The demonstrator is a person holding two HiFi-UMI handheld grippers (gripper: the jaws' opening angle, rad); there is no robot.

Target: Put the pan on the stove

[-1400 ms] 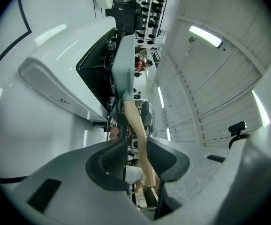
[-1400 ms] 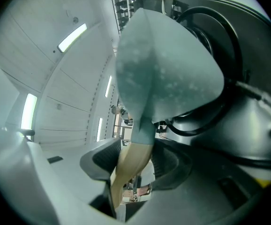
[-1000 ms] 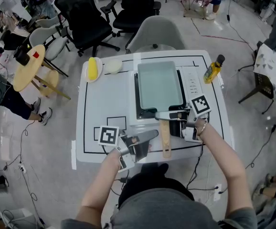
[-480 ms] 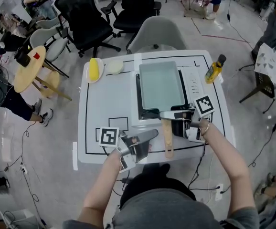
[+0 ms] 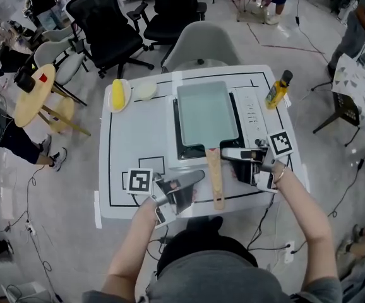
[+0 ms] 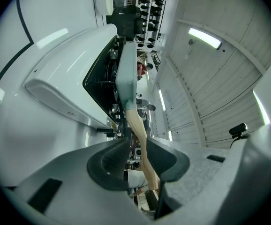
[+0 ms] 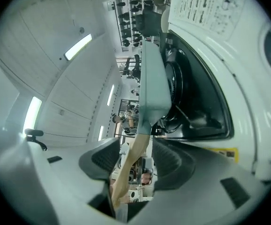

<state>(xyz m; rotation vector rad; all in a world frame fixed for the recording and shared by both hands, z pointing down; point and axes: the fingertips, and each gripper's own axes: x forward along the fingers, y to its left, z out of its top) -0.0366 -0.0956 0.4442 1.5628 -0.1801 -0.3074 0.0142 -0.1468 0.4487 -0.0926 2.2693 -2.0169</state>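
A pale teal rectangular pan (image 5: 206, 112) lies flat on the white stove (image 5: 253, 109), its wooden handle (image 5: 215, 178) pointing toward me. My right gripper (image 5: 228, 153) sits just right of the handle's root. Its jaws are wide apart and closing, and neither pad touches the handle. The right gripper view shows the handle (image 7: 134, 158) running through the gap of that gripper (image 7: 136, 146). My left gripper (image 5: 199, 176) lies on the table left of the handle. In the left gripper view that gripper (image 6: 134, 146) shows a narrow gap with the handle (image 6: 140, 144) in line with it.
A yellow object on a plate (image 5: 117, 93) and a white dish (image 5: 146, 90) sit at the table's far left. A yellow bottle (image 5: 277, 90) stands at the far right corner. A grey chair (image 5: 201, 43) stands behind the table, with people and more chairs around the room.
My right gripper has drawn back a little to the right, away from the handle. The pan and my left gripper keep their places.
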